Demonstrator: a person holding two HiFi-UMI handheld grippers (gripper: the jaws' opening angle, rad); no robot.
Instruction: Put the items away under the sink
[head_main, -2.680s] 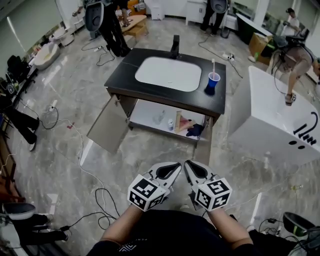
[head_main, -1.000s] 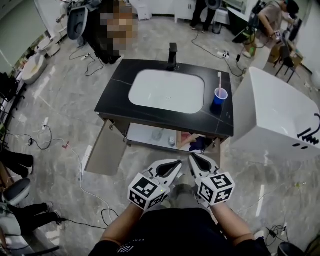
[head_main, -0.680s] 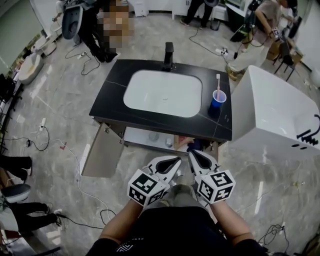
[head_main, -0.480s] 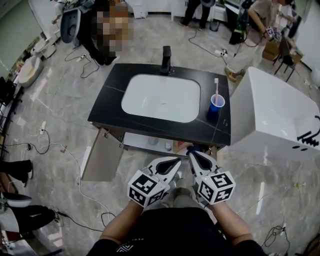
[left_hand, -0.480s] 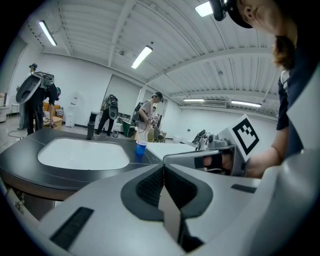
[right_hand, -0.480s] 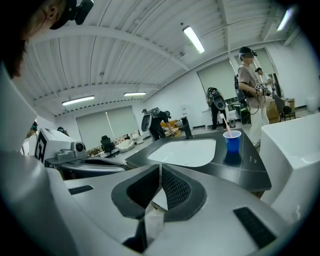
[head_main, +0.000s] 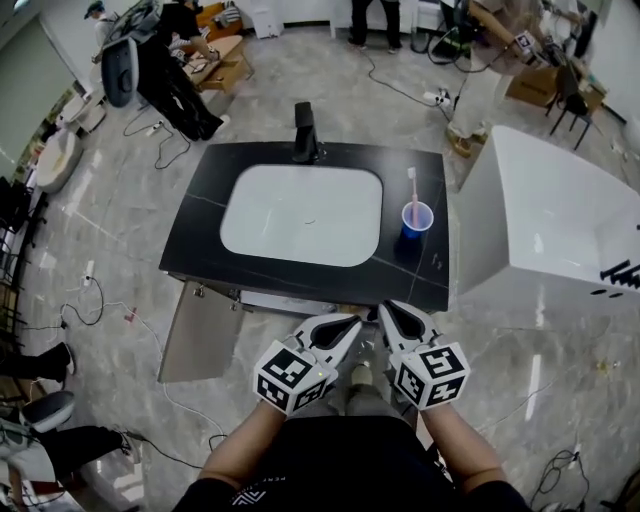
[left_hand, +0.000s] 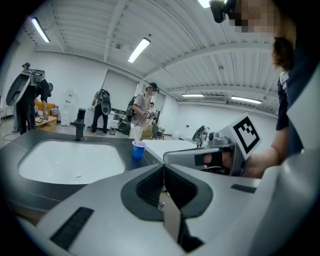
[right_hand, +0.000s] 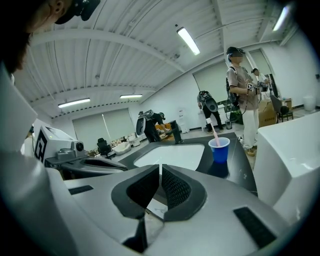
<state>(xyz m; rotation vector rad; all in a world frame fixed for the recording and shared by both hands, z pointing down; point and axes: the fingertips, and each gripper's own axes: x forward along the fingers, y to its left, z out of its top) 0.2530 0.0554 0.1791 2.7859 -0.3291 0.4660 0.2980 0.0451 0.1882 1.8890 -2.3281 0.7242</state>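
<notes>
Left gripper (head_main: 350, 325) clenched, jaws together, nothing between them. Right gripper (head_main: 388, 312) the same: jaws meeting, empty. The two are side by side, just short of the near edge of the black countertop (head_main: 195, 245).

Blue cup (head_main: 416, 219) stands on that countertop with a toothbrush (head_main: 412, 186) upright in it, right of the white basin (head_main: 302, 213) and well apart from both grippers. Black faucet (head_main: 304, 133) behind the basin. Left cabinet door (head_main: 196, 331) hangs open. White tub (head_main: 545, 215) just right of the counter. Glossy grey floor (head_main: 110, 190); people (head_main: 180, 55) stand at the far side of the room.

Versus earlier frames: the countertop now sits closer to the grippers. The shelf under the sink and its items, visible before, are hidden by the counter edge. Grippers stay clenched.

Countertop is dark and stone-like with thin pale veins. Basin is a smooth rounded rectangle. Cup is tapered. Gripper pads (right_hand: 176, 189) are black and ribbed.
</notes>
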